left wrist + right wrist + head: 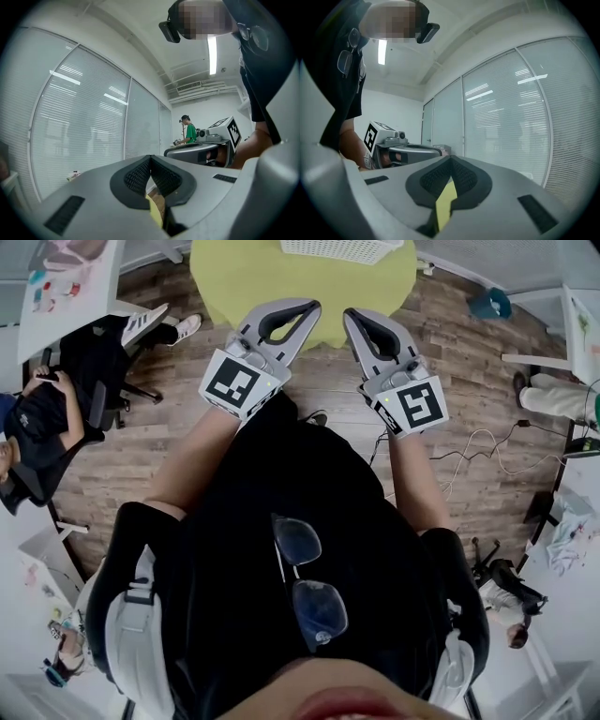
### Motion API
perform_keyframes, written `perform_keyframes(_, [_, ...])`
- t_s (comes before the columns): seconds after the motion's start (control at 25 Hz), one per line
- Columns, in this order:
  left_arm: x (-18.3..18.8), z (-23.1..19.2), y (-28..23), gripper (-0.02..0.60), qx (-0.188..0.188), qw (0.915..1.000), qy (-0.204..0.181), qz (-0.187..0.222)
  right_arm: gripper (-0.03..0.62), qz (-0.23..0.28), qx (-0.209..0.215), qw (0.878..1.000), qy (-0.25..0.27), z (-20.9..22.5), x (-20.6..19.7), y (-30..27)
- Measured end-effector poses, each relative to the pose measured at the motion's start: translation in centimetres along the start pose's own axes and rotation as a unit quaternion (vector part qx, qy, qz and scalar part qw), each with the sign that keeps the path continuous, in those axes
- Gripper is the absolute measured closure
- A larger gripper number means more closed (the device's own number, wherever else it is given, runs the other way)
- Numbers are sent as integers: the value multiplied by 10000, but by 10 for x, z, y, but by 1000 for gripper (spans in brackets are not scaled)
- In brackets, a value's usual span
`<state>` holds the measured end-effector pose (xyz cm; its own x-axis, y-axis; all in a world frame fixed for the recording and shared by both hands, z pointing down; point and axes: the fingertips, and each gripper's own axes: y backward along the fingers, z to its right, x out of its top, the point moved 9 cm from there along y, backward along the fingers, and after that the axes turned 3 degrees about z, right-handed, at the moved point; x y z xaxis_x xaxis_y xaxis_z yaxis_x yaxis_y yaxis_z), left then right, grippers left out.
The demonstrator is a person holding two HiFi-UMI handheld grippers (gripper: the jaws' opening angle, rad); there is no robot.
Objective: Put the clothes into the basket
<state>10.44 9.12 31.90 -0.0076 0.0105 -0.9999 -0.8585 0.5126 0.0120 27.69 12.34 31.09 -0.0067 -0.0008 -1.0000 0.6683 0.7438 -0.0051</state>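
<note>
A white basket stands at the far edge of a round yellow-green surface ahead of me. I see no clothes in any view. My left gripper and right gripper are held side by side in front of my body, tips pointing toward that surface. Both are shut, tips touching, with nothing between them. In the left gripper view the left gripper points up at a glass wall, with the right gripper beside it. The right gripper in its own view is likewise shut, the left gripper alongside.
A person sits on a chair at the left, feet stretched toward the round surface. Cables lie on the wooden floor at the right. A teal object and white tables stand around. Another person in green stands far off.
</note>
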Motion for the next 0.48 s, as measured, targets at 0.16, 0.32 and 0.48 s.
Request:
perform_keyframes(0.16, [-4,6,3,572,14,10000,-17,-6,569,13,3,10000,-24,-4,-3,4])
perform_keyframes(0.32, [-4,12,6,572,22,10000,-24,-33,569,39,17,10000,-21,-7,-2,8])
perform_keyframes(0.48, [-7,17,8,571,16,10000,-1,-4,569,55,25,10000,-26,-11,-2,13])
